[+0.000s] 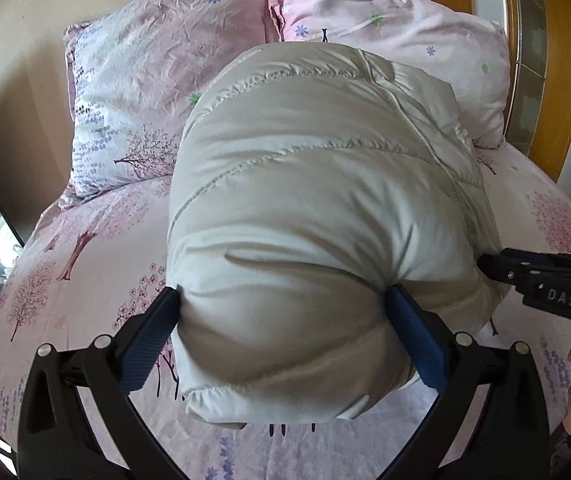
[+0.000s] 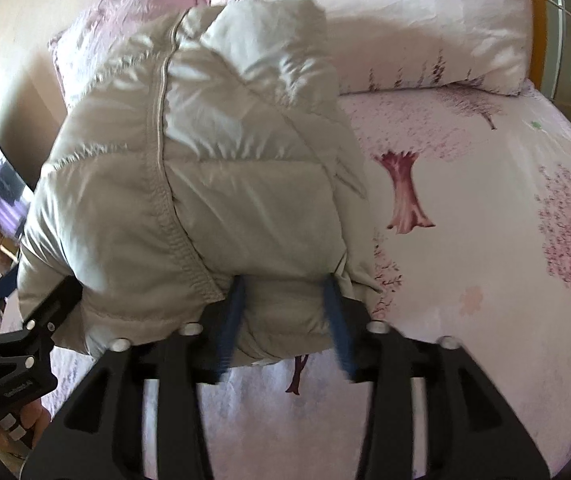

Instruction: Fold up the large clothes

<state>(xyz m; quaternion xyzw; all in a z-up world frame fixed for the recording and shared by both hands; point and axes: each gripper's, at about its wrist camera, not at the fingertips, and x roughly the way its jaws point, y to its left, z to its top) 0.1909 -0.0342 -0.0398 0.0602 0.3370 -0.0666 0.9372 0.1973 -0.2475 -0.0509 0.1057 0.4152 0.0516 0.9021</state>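
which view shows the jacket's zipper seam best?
Right wrist: the zipper seam runs full length down the puffer jacket. Left wrist shows only the jacket's quilted back, no zipper.

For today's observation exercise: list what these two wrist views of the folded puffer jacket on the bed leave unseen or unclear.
- Left wrist view: the puffer jacket hides the bed sheet under it and the lower pillow.
- Left wrist view: the right gripper is cut off by the edge.
- Right wrist view: the right gripper's fingers are motion-blurred; contact with the jacket is uncertain.
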